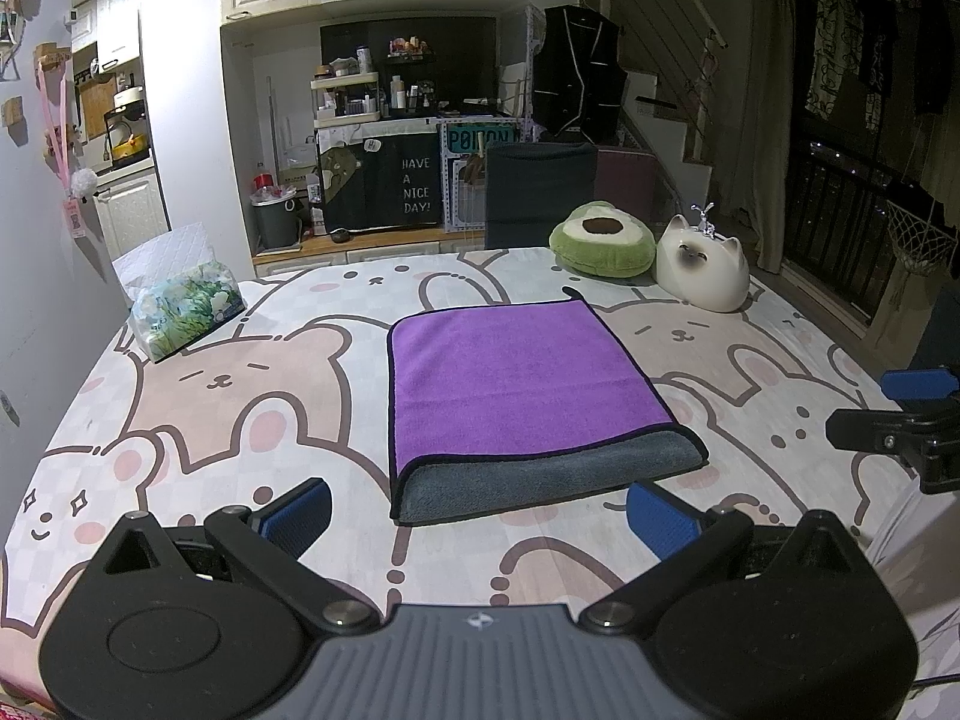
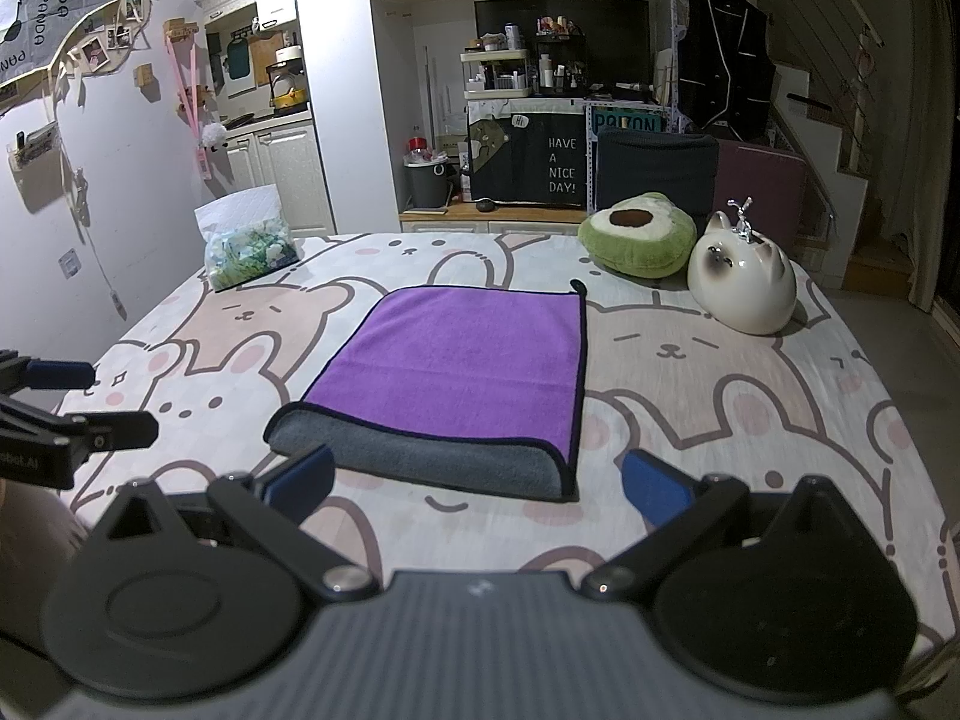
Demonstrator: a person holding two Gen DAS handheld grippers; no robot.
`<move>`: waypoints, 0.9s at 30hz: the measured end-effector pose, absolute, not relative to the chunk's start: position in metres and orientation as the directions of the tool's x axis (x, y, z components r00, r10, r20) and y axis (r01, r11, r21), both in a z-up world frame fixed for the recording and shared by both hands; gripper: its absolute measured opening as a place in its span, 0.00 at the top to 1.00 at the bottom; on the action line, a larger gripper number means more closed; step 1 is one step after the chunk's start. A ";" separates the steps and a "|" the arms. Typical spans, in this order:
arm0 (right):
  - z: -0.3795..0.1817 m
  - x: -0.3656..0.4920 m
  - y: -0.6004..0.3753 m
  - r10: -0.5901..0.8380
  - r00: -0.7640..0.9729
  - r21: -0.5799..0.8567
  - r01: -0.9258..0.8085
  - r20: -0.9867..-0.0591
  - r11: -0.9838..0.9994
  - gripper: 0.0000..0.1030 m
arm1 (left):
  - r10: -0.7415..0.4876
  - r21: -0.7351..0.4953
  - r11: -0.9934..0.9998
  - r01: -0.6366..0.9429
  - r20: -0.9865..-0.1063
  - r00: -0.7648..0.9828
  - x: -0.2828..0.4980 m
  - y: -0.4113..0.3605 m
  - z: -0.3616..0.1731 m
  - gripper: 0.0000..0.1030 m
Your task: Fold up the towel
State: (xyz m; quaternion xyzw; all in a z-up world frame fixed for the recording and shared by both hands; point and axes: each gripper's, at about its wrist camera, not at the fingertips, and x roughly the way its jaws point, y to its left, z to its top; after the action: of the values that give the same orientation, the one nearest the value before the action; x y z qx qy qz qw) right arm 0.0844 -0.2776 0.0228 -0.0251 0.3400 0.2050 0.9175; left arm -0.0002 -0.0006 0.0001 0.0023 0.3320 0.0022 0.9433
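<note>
A purple towel (image 1: 516,378) with a grey underside lies folded once on the bunny-print table cover; its grey lower layer sticks out along the near edge. It also shows in the right wrist view (image 2: 462,360). My left gripper (image 1: 480,513) is open and empty, just short of the towel's near edge. My right gripper (image 2: 477,483) is open and empty, also at the near edge. The right gripper shows at the right border of the left wrist view (image 1: 900,414); the left gripper shows at the left border of the right wrist view (image 2: 60,402).
A tissue pack (image 1: 186,306) lies at the far left of the table (image 1: 240,420). A green avocado cushion (image 1: 603,237) and a white cat-shaped ceramic (image 1: 702,267) stand at the far right. A dark chair (image 1: 540,192) stands behind the table.
</note>
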 end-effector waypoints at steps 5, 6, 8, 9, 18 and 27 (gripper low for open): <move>0.023 0.082 -0.277 0.357 0.688 0.087 -0.394 -0.632 0.915 0.00 | 0.018 0.013 1.000 -0.013 -0.628 0.778 0.002 -0.001 0.002 0.00; 0.023 0.082 -0.277 0.355 0.688 0.084 -0.394 -0.633 0.915 0.00 | 0.029 0.022 1.000 -0.019 -0.629 0.776 0.002 -0.001 0.002 0.00; 0.023 0.082 -0.274 0.346 0.689 0.074 -0.393 -0.637 0.917 0.00 | 0.030 0.024 1.000 -0.019 -0.633 0.773 0.002 0.000 0.002 0.00; 0.023 0.082 -0.274 0.343 0.690 0.069 -0.392 -0.637 0.917 0.00 | 0.025 0.020 1.000 -0.017 -0.638 0.770 0.002 0.000 0.004 0.00; 0.026 0.094 -0.281 0.343 0.694 0.087 -0.377 -0.633 0.922 0.00 | 0.023 0.015 1.000 -0.017 -0.635 0.772 0.021 0.000 0.006 0.00; 0.023 0.118 -0.281 0.350 0.682 0.089 -0.388 -0.642 0.917 0.00 | 0.009 0.013 1.000 -0.001 -0.642 0.767 0.054 0.000 0.003 0.00</move>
State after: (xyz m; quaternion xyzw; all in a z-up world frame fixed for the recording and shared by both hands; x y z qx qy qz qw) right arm 0.1182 -0.2806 0.0229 -0.0272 0.3441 0.2014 0.9167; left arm 0.0536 0.0002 0.0034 0.0059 0.3415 0.0025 0.9399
